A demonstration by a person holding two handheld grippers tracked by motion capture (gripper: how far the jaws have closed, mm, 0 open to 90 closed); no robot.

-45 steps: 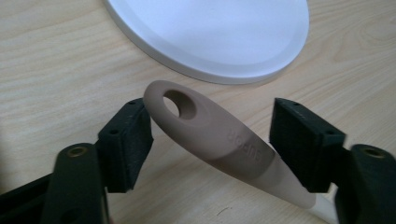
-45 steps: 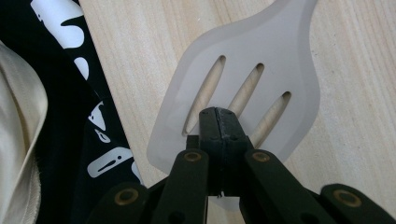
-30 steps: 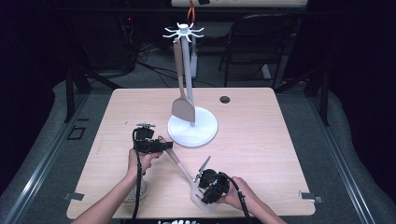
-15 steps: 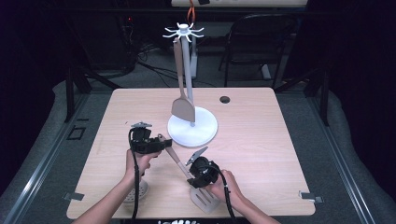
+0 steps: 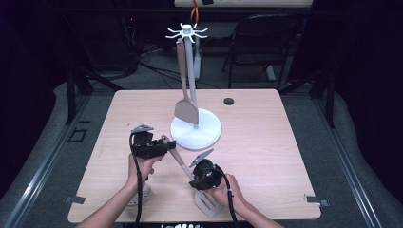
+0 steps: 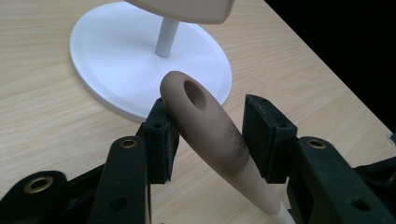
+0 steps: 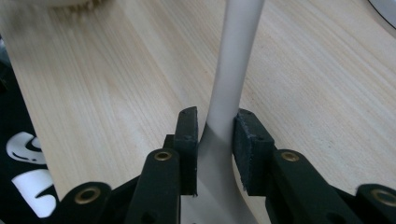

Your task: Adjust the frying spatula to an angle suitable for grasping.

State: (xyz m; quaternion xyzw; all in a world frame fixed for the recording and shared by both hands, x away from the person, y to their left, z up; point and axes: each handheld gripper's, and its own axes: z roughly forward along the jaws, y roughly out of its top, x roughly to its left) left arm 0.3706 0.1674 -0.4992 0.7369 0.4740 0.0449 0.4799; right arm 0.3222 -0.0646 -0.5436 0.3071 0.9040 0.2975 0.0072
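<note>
Right gripper (image 5: pixel 197 182): black, two-jawed; its jaws have just been closing and clamp the pale neck of the slotted turner, seen pressed from both sides in the right gripper view (image 7: pixel 217 133).
Slotted turner (image 5: pixel 209 203): flat pale grey head with slots, lying at the near table edge beside the right hand; slim shaft rises slantwise to a smooth brown handle.
Turner handle (image 6: pixel 210 123): rounded, matte brown, oval hanging hole at the tip; it sits between the left jaws, touching one pad, a gap at the other.
Left gripper (image 5: pixel 166 142): black, ribbed pads; jaws have just been closing, not yet pressed on the handle from both sides.
Table (image 5: pixel 285 142): light wood grain, smooth.
Stand (image 5: pixel 202 135): white round base, thin upright post, star-shaped hook top.
Hanging spatula (image 5: pixel 185 110): brown, flat blade, suspended from a hook, near the base.
</note>
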